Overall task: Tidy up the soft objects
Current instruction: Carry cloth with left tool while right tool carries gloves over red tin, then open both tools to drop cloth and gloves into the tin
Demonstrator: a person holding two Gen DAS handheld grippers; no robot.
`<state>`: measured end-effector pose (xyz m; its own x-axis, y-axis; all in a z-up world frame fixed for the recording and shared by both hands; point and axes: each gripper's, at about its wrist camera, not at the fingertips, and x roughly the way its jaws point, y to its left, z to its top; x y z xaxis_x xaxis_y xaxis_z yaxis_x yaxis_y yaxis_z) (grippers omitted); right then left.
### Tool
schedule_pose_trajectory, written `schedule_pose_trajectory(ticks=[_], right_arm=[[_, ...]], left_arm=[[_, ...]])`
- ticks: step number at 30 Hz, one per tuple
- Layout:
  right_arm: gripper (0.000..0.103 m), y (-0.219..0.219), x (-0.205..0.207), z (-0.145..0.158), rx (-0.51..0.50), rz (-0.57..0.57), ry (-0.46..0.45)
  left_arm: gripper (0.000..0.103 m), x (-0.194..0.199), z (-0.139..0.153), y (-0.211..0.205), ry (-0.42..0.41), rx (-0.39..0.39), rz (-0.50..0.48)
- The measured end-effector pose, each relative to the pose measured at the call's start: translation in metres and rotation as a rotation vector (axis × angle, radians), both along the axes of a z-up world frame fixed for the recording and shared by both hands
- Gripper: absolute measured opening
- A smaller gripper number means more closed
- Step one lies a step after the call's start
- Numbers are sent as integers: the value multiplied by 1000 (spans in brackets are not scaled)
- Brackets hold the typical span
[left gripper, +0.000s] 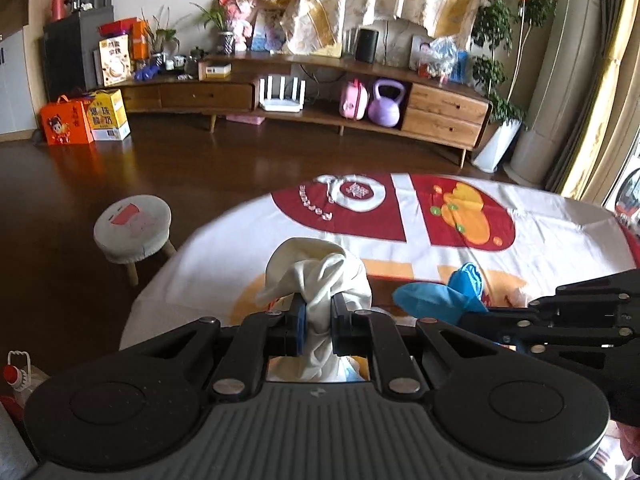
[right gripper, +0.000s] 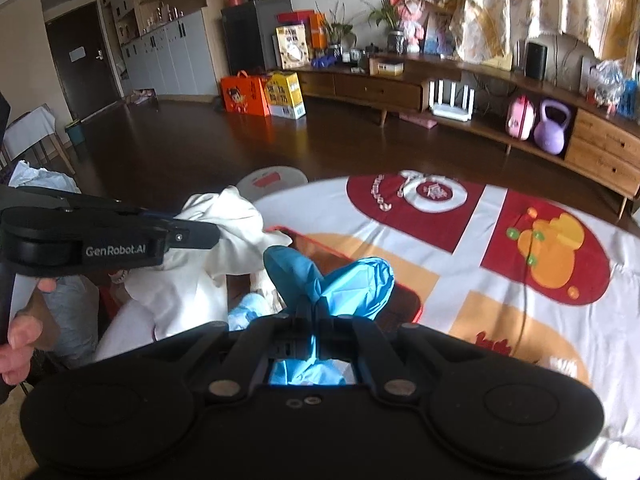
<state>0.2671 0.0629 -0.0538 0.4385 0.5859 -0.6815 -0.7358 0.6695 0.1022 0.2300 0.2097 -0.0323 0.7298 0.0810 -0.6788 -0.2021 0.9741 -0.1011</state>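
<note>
My left gripper is shut on a bunched white cloth, which hangs above the near part of the table. From the right wrist view, the left gripper comes in from the left with the white cloth draped under it. My right gripper is shut on a crumpled blue cloth. The left wrist view shows the blue cloth just right of the white one, pinched by the right gripper. Below both lies a red-rimmed tray holding other soft pieces.
A tablecloth with red and orange patterns covers the table. A small round stool stands on the dark floor to the left. A long wooden cabinet runs along the far wall. A person's hand holds the left gripper's handle.
</note>
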Motion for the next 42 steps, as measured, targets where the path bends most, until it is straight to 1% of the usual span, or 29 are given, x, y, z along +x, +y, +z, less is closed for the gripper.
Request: schedule_pose_trajectory(ticks=[7, 13, 17, 19, 23, 28, 31, 36, 40, 42], right_arm=[[1, 5, 7, -28, -26, 0, 56], [2, 7, 7, -45, -48, 10, 87], [7, 11, 6, -52, -69, 15, 93], [8, 12, 5, -54, -74, 16, 90], [15, 12, 7, -55, -70, 12, 97], [18, 13, 8, -54, -84, 15, 102], [24, 10, 7, -53, -75, 8, 105], [38, 6, 2, -46, -62, 6, 87], [44, 1, -4, -40, -54, 11, 74], [50, -2, -7, -36, -47, 9, 71]], left_arm=[[12, 14, -29, -5, 52, -42, -34], [12, 23, -50, -10, 102, -50, -55], [12, 25, -59, -9, 128, -57, -57], [12, 27, -64, -8, 140, -63, -55], [12, 28, -71, -6, 161, -68, -51], [12, 27, -75, -5, 179, -85, -43], [12, 27, -74, -8, 179, -76, -46], [12, 23, -69, -12, 175, -59, -54], [12, 17, -62, -16, 163, -55, -62], [12, 14, -59, -17, 149, -51, -70]])
